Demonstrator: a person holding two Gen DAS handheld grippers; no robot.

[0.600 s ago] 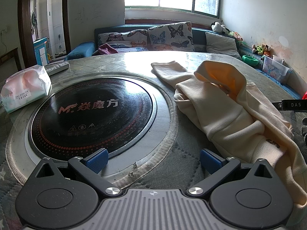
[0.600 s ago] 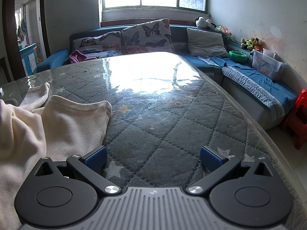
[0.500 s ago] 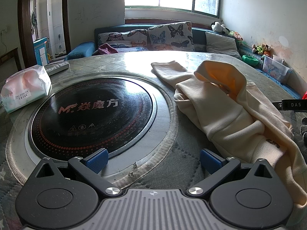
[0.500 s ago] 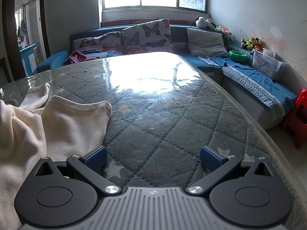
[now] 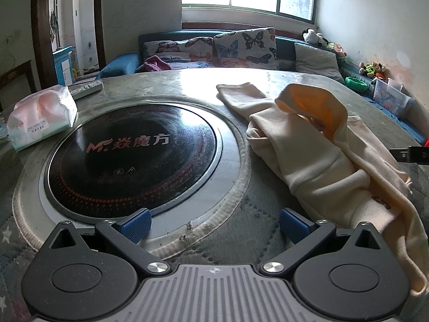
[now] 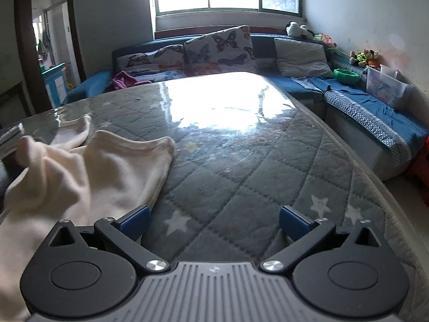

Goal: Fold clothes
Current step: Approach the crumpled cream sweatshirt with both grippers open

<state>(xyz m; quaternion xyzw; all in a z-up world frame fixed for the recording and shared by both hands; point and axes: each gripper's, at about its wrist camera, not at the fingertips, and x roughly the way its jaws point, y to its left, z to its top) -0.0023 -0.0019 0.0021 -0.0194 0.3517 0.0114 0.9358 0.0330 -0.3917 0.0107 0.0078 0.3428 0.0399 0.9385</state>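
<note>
**Status: both grippers spread, garment unheld**

Left gripper: your fingers are spread wide with nothing between them. Under the gap lies the pale rim of the round induction cooktop set into the table. The cooktop's black glass disc extends ahead and to the left of your left finger. The cream garment lies ahead and to the right of your right finger, near it but not touching it. The garment is crumpled, with one sleeve reaching away from you and a raised fold showing an orange-lit inner face. Its near hem runs down past the right side of the gripper body. Far left of the fingers, a tissue pack sits on the table, with a remote control just beyond it.

Right gripper: your fingers are also spread wide and grip nothing. The gap sits over the quilted, star-patterned table cover. The cream garment lies to the left. Its edge reaches the left finger, but contact cannot be confirmed. Ahead of the fingers the table is bare and glossy. Beyond the table stands a blue sofa with butterfly cushions.
</note>
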